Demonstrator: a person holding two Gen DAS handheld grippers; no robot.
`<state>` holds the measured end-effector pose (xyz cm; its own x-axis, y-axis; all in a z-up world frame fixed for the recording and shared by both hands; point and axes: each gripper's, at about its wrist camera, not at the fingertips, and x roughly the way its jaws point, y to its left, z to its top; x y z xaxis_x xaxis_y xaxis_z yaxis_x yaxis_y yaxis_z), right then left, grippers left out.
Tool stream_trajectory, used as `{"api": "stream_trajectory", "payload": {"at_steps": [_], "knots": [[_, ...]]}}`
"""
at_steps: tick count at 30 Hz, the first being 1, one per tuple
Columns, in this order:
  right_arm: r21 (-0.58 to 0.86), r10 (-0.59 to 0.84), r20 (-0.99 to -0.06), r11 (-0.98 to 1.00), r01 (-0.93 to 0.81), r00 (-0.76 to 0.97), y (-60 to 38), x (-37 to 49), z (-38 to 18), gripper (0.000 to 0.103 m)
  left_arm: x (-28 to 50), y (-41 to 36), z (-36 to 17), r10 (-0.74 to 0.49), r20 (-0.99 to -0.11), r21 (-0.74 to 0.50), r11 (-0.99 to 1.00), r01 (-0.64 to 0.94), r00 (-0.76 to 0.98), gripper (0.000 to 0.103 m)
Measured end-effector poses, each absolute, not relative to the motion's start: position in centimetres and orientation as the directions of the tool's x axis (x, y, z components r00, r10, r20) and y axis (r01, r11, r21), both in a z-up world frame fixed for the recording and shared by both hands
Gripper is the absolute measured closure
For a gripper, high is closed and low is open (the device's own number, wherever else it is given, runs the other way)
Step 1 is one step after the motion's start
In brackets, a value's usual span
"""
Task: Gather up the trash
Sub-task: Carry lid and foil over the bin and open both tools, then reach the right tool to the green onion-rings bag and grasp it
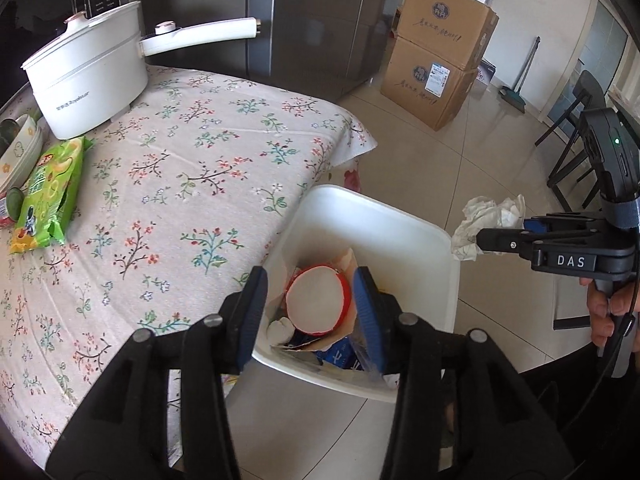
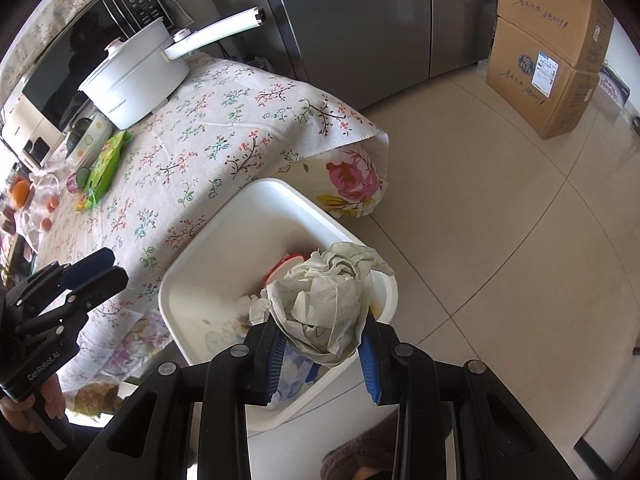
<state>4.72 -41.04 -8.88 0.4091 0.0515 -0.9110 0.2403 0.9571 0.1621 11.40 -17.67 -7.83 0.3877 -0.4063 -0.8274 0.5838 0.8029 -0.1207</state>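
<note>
A white trash bin (image 1: 384, 216) (image 2: 192, 280) stands on the floor beside the table's edge. It holds a red-rimmed cup (image 1: 318, 306), paper and wrappers. My right gripper (image 2: 322, 344) is shut on a crumpled paper wad (image 2: 326, 304) and holds it above the bin's near right corner; the wad also shows in the left wrist view (image 1: 486, 222) by the bin's right rim. My left gripper (image 1: 310, 312) is open and empty, above the bin's left side. A green snack packet (image 1: 50, 196) (image 2: 105, 164) lies on the table at the far left.
The floral-cloth table (image 1: 192, 184) carries a white electric pot (image 1: 86, 80), bowls (image 1: 18, 152) and fruit (image 2: 22, 194). A fridge (image 2: 352, 20) stands behind. Cardboard boxes (image 1: 436, 64) and a black chair (image 1: 576, 128) stand on the tiled floor.
</note>
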Motion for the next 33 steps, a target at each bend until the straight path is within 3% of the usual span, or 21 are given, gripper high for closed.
{"api": "stream_trajectory", "payload": {"at_steps": [5, 8, 10, 16, 30, 33], "knots": [[0.18, 0.068, -0.912, 0.953, 0.243, 0.405, -40.4, 5.6, -8.9, 0.057, 12.3, -14.6, -8.1, -0.358, -0.839, -0.106, 0.846, 0.522, 0.41, 0.044], [0.194, 0.075, -0.91, 0.946, 0.259, 0.407, -40.3, 5.9, -8.8, 0.039, 12.6, -13.0, -7.8, -0.328, -0.835, -0.093, 0.876, 0.473, 0.441, 0.029], [0.191, 0.071, -0.91, 0.946, 0.26, 0.408, -40.1, 6.0, -8.7, 0.034, 12.8, -12.0, -7.5, -0.305, -0.833, -0.087, 0.896, 0.435, 0.461, 0.019], [0.158, 0.051, -0.917, 0.957, 0.245, 0.395, -39.2, 6.5, -8.7, 0.03, 13.6, -9.5, -7.0, -0.247, -0.832, -0.071, 0.935, 0.346, 0.497, 0.009], [0.038, -0.024, -0.909, 0.989, 0.141, 0.416, -34.4, 9.4, -6.8, 0.016, 15.4, -3.4, -5.6, -0.084, -0.793, 0.003, 0.99, 0.141, 0.603, 0.001], [0.031, -0.015, -0.9, 0.995, 0.097, 0.436, -32.7, 10.4, -6.3, 0.008, 15.8, -1.0, -5.1, -0.02, -0.774, 0.018, 0.998, 0.054, 0.633, 0.001]]}}
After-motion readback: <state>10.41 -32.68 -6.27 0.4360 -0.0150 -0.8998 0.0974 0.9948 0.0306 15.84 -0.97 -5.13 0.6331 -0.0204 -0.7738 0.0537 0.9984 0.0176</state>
